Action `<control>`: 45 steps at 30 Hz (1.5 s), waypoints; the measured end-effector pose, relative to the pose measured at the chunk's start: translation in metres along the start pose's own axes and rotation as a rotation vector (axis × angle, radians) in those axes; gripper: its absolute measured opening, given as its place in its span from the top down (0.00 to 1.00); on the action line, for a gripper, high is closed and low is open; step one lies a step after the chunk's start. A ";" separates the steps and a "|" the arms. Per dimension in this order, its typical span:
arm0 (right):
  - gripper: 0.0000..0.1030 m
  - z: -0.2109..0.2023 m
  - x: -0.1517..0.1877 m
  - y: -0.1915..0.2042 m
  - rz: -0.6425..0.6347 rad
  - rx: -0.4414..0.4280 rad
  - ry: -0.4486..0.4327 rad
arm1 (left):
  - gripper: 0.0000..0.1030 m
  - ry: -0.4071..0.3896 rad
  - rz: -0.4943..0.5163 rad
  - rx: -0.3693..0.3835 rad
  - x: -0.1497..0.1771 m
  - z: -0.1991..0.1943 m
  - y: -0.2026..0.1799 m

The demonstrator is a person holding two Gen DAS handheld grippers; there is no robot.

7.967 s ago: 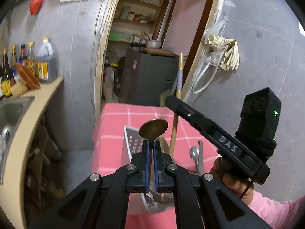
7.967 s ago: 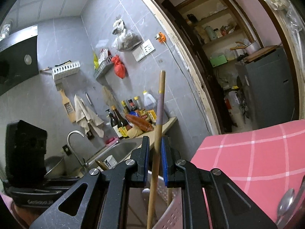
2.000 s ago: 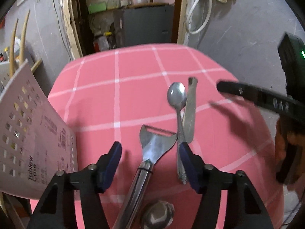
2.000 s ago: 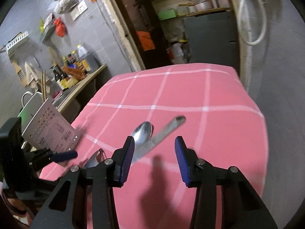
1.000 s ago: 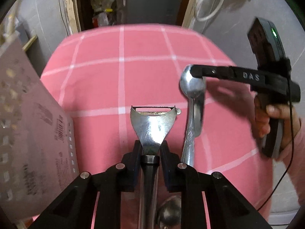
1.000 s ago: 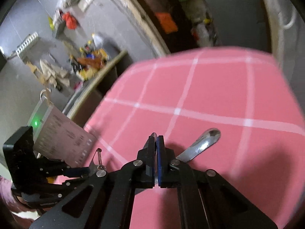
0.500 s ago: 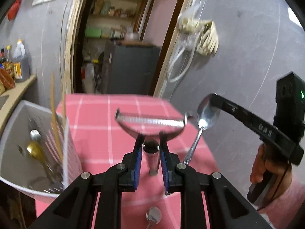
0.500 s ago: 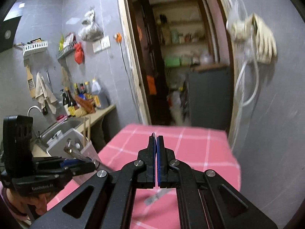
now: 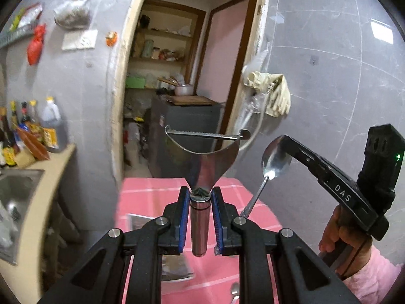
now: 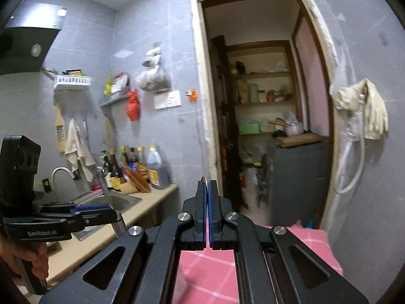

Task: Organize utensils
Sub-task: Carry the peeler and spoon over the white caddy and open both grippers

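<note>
Steel peeler clamped upright by its handle between the blue pads of the left gripper, centre of the left wrist frame, blade crossbar topmost against the dark doorway. Right of it, steel spoon pinched at the bowl by the right gripper, handle hanging down-left. In the right wrist frame, jaws of that gripper pressed nearly flat together at centre. Below both, pink checked tablecloth. Far left, countertop with bottles and sink.
</note>
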State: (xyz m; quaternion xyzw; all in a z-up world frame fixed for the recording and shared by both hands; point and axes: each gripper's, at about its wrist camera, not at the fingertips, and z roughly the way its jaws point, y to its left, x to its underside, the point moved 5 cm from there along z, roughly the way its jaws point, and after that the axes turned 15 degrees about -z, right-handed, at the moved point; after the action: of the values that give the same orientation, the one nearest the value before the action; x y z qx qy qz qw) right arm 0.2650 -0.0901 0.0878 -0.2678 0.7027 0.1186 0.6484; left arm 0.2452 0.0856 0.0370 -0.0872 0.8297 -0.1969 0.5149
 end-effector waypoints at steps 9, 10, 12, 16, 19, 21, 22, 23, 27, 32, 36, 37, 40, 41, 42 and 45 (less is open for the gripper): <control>0.98 0.038 0.020 0.059 -0.147 0.002 0.088 | 0.84 -0.031 0.069 -0.091 0.016 0.003 0.040; 0.98 0.039 0.023 0.061 -0.158 0.004 0.097 | 0.84 -0.033 0.069 -0.093 0.019 0.006 0.043; 0.98 0.043 0.028 0.064 -0.174 0.001 0.112 | 0.84 -0.033 0.064 -0.091 0.023 0.009 0.049; 0.98 0.047 0.043 0.069 -0.163 -0.043 0.153 | 0.84 -0.006 0.052 -0.092 0.033 0.019 0.056; 0.98 0.048 0.055 0.065 -0.095 -0.091 0.175 | 0.83 0.042 0.039 -0.104 0.041 0.028 0.062; 0.98 0.050 0.065 0.064 -0.072 -0.109 0.184 | 0.83 0.066 0.021 -0.105 0.046 0.031 0.066; 0.98 0.049 0.069 0.065 -0.054 -0.130 0.191 | 0.83 0.075 0.008 -0.105 0.047 0.032 0.068; 0.98 0.050 0.072 0.065 -0.042 -0.142 0.195 | 0.83 0.080 0.001 -0.106 0.049 0.031 0.070; 0.97 0.051 0.085 0.063 0.016 -0.190 0.207 | 0.83 0.099 -0.014 -0.113 0.049 0.030 0.072; 0.86 0.043 0.096 0.049 0.119 -0.193 0.204 | 0.41 0.127 0.004 -0.126 0.048 0.025 0.070; 0.74 0.028 0.100 0.038 0.157 -0.161 0.190 | 0.33 0.105 -0.035 -0.094 0.047 0.014 0.072; 0.72 0.023 0.101 0.034 0.163 -0.143 0.185 | 0.33 0.102 -0.045 -0.093 0.047 0.012 0.072; 0.57 0.005 0.101 0.025 0.174 -0.072 0.171 | 0.28 0.078 -0.077 -0.085 0.050 0.005 0.072; 0.51 -0.002 0.102 0.022 0.176 -0.043 0.162 | 0.27 0.066 -0.081 -0.087 0.052 0.003 0.071; 0.49 -0.010 0.102 0.018 0.178 -0.014 0.155 | 0.23 0.055 -0.082 -0.089 0.053 0.001 0.070; 0.34 -0.031 0.107 0.007 0.176 0.075 0.149 | 0.14 0.002 -0.074 -0.104 0.058 -0.007 0.062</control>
State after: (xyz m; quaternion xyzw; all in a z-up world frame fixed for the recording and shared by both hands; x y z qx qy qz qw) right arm 0.2328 -0.1239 -0.0135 -0.1886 0.7735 0.1283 0.5913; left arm 0.2162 0.1234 -0.0333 -0.1442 0.8356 -0.1726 0.5012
